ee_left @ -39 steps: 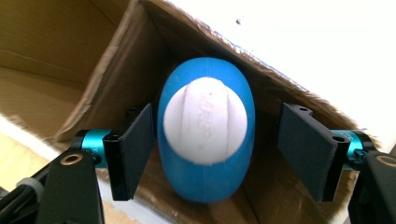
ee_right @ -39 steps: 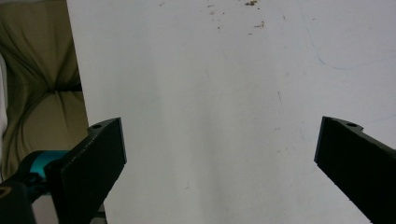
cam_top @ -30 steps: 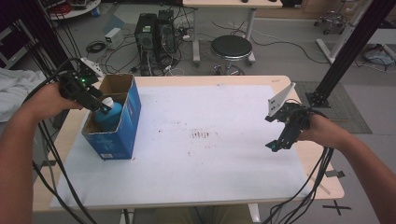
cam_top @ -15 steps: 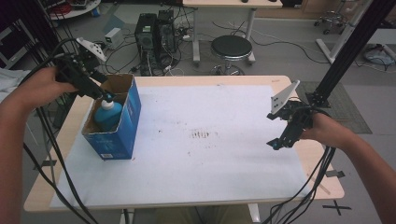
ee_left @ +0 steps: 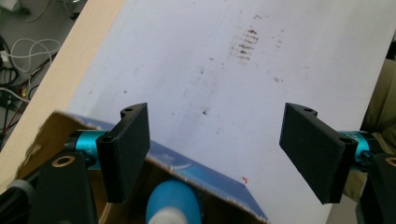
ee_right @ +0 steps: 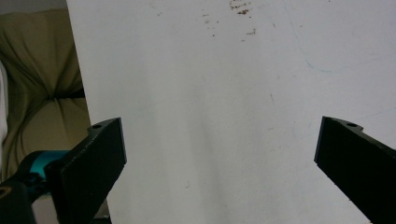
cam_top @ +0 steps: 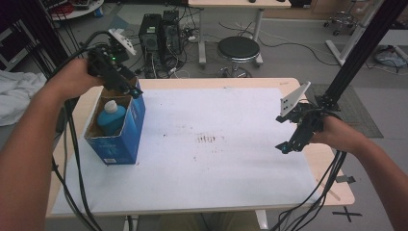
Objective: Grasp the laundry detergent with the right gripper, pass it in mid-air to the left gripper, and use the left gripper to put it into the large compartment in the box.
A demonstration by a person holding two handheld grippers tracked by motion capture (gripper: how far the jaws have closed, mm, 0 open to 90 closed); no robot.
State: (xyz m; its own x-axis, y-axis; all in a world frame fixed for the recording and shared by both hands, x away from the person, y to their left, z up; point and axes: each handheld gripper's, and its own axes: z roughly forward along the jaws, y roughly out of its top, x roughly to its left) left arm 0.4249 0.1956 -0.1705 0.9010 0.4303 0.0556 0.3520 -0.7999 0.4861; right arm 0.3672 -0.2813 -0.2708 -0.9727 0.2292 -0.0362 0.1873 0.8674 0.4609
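A blue carton (cam_top: 118, 137) with an open top stands at the left of the white-covered table (cam_top: 216, 163). Inside it stands a blue bottle with a white cap (cam_top: 111, 118). My left gripper (cam_top: 133, 90) hovers over the carton's far edge, open and holding nothing. In the left gripper view its jaws (ee_left: 217, 116) stand apart above the carton's rim (ee_left: 205, 175), and the bottle (ee_left: 173, 205) shows below them. My right gripper (cam_top: 285, 132) is open above the table's right side, and in its own view its jaws (ee_right: 222, 126) are wide apart over the bare white sheet.
Brown smudges (cam_top: 207, 139) mark the sheet's middle. Behind the table are a black stool (cam_top: 238, 48) and computer towers (cam_top: 161, 33) with cables. A black frame post (cam_top: 358, 53) rises at the right. White cloth (cam_top: 14, 96) lies at the far left.
My left gripper has lifted out of the carton and drawn back over its far edge. The bottle stays in the carton. The right gripper has not moved.
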